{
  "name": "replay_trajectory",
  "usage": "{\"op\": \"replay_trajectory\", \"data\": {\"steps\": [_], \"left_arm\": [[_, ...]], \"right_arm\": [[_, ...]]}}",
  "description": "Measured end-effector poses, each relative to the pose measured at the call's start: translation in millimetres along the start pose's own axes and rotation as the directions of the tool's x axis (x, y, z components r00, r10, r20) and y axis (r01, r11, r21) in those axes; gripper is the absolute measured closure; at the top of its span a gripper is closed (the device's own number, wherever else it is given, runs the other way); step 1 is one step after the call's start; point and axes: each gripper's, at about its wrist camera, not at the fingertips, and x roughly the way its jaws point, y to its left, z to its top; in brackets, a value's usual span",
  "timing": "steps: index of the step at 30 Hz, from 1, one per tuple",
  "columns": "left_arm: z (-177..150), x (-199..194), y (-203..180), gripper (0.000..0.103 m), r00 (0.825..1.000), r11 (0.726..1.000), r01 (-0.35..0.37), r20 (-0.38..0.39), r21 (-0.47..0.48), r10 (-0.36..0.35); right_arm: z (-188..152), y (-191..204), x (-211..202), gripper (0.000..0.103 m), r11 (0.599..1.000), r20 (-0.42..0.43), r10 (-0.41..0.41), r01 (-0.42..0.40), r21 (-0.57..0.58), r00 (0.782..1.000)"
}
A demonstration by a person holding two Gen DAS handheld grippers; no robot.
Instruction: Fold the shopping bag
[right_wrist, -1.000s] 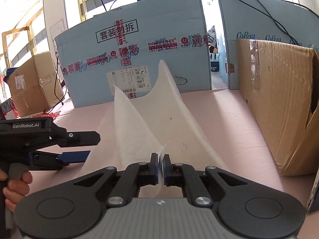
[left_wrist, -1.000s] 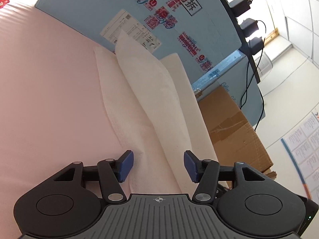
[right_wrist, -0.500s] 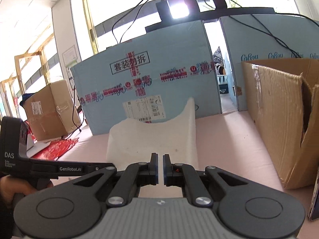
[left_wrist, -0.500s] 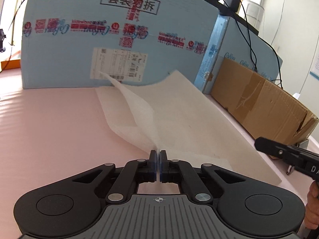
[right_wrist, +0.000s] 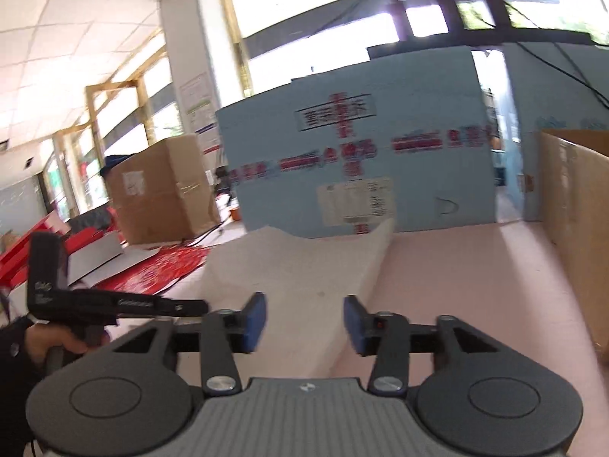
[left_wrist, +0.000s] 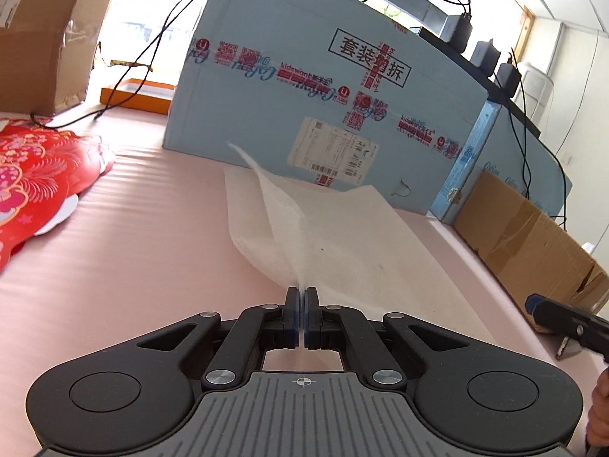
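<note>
A white fabric shopping bag (left_wrist: 342, 240) lies on the pink table, stretching away toward the blue box. My left gripper (left_wrist: 302, 304) is shut on the bag's near edge and lifts a thin flap that stands up along the bag's left side. In the right wrist view the bag (right_wrist: 304, 266) lies ahead, and my right gripper (right_wrist: 302, 321) hovers over its near end, its jaws opening, with nothing pinched between the blue pads. The left gripper's black body (right_wrist: 114, 304) shows at the left there, held by a hand.
A large blue box (left_wrist: 323, 87) stands behind the bag. A brown cardboard box (left_wrist: 533, 243) lines the table's right edge, and a red patterned item (left_wrist: 34, 175) lies at the left. Another brown box (right_wrist: 163, 194) stands farther left, beyond the pink table (left_wrist: 114, 247).
My left gripper shut on the bag's near edge and lifted it. My right gripper let go of the bag, opened wide and moved back. Both views swung toward the left.
</note>
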Motion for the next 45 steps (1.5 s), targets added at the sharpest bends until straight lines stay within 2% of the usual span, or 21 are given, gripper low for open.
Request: {"op": "replay_trajectory", "data": {"steps": [1, 3, 5, 6, 7, 8, 10, 11, 14, 16, 19, 22, 25, 27, 30, 31, 33, 35, 39, 43, 45], "left_arm": [[-1, -1, 1, 0.102, 1.000, 1.000, 0.011, 0.002, -0.014, -0.011], [-1, -1, 1, 0.102, 1.000, 0.999, 0.027, 0.007, -0.028, -0.027], [-3, -4, 2, 0.102, 0.999, 0.998, 0.052, 0.015, -0.047, -0.052], [-3, -4, 2, 0.102, 0.998, 0.997, 0.059, 0.016, -0.050, -0.058], [-4, -5, 2, 0.102, 0.998, 0.997, 0.063, 0.015, -0.051, -0.062], [-5, -4, 2, 0.102, 0.998, 0.996, 0.066, 0.014, -0.052, -0.065], [-6, -4, 3, 0.102, 0.997, 0.996, 0.073, 0.008, -0.057, -0.073], [-7, -4, 4, 0.102, 0.997, 0.995, 0.078, 0.004, -0.061, -0.078], [-10, -3, 6, 0.099, 0.996, 0.993, 0.091, -0.010, -0.078, -0.092], [-11, -3, 7, 0.084, 0.994, 0.991, 0.103, -0.023, -0.087, -0.106], [-14, -2, 4, 0.071, 0.998, 0.997, 0.046, -0.042, -0.062, -0.048], [-16, 3, 0, 0.070, 0.998, 0.999, 0.017, -0.064, -0.028, -0.019], [-16, 7, -16, 0.071, 0.996, 0.997, -0.029, -0.081, 0.077, 0.035], [-18, 11, -30, 0.073, 0.993, 0.982, -0.065, -0.090, 0.176, 0.081], [-25, 17, -58, 0.097, 0.986, 0.919, -0.095, -0.092, 0.382, 0.140], [-26, 17, -65, 0.101, 0.985, 0.895, -0.097, -0.088, 0.436, 0.150], [-29, 17, -72, 0.101, 0.980, 0.847, -0.122, -0.070, 0.517, 0.184], [-27, 14, -69, 0.102, 0.977, 0.835, -0.134, -0.069, 0.534, 0.200], [-17, 3, -45, 0.102, 0.956, 0.826, -0.228, -0.043, 0.516, 0.290], [-11, -13, -19, 0.102, 0.916, 0.804, -0.346, -0.010, 0.484, 0.400], [-11, -21, -9, 0.102, 0.905, 0.801, -0.375, -0.003, 0.466, 0.426]], "right_arm": [[0, 9, 7, 0.019, 0.999, -0.029, 0.023, -0.023, -0.025, 0.999], [1, 25, 21, 0.018, 0.996, -0.086, 0.060, -0.066, -0.066, 0.995], [2, 35, 44, 0.018, 0.996, -0.162, 0.068, -0.077, -0.050, 0.985], [2, 36, 54, 0.020, 0.996, -0.194, 0.084, -0.091, -0.025, 0.977], [2, 37, 65, 0.026, 0.995, -0.228, 0.099, -0.099, 0.010, 0.969], [1, 37, 74, 0.036, 0.994, -0.250, 0.106, -0.099, 0.041, 0.963], [-3, 38, 86, 0.093, 0.995, -0.282, 0.095, -0.078, 0.069, 0.955], [-5, 38, 91, 0.098, 0.995, -0.296, 0.082, -0.063, 0.073, 0.952], [-7, 37, 89, 0.100, 0.997, -0.266, 0.032, -0.013, 0.073, 0.963], [-4, 33, 82, 0.101, 0.997, -0.221, -0.005, 0.022, 0.075, 0.975], [3, 25, 63, 0.102, 0.988, -0.111, -0.124, 0.133, 0.077, 0.986], [11, 11, 50, 0.102, 0.972, -0.032, -0.188, 0.190, 0.136, 0.982], [18, -1, 35, 0.102, 0.956, 0.038, -0.248, 0.238, 0.174, 0.968], [22, -11, 21, 0.102, 0.940, 0.091, -0.298, 0.276, 0.203, 0.950], [30, -31, -3, 0.102, 0.910, 0.152, -0.367, 0.321, 0.261, 0.918], [31, -36, -10, 0.102, 0.903, 0.163, -0.385, 0.334, 0.270, 0.908], [33, -44, -22, 0.102, 0.889, 0.185, -0.421, 0.364, 0.277, 0.888], [36, -55, -37, 0.102, 0.871, 0.211, -0.464, 0.401, 0.284, 0.860], [32, -69, -53, 0.102, 0.847, 0.203, -0.513, 0.453, 0.277, 0.834], [17, -74, -54, 0.102, 0.852, 0.138, -0.502, 0.461, 0.249, 0.853], [2, -70, -50, 0.102, 0.861, 0.083, -0.484, 0.457, 0.221, 0.871]]}}
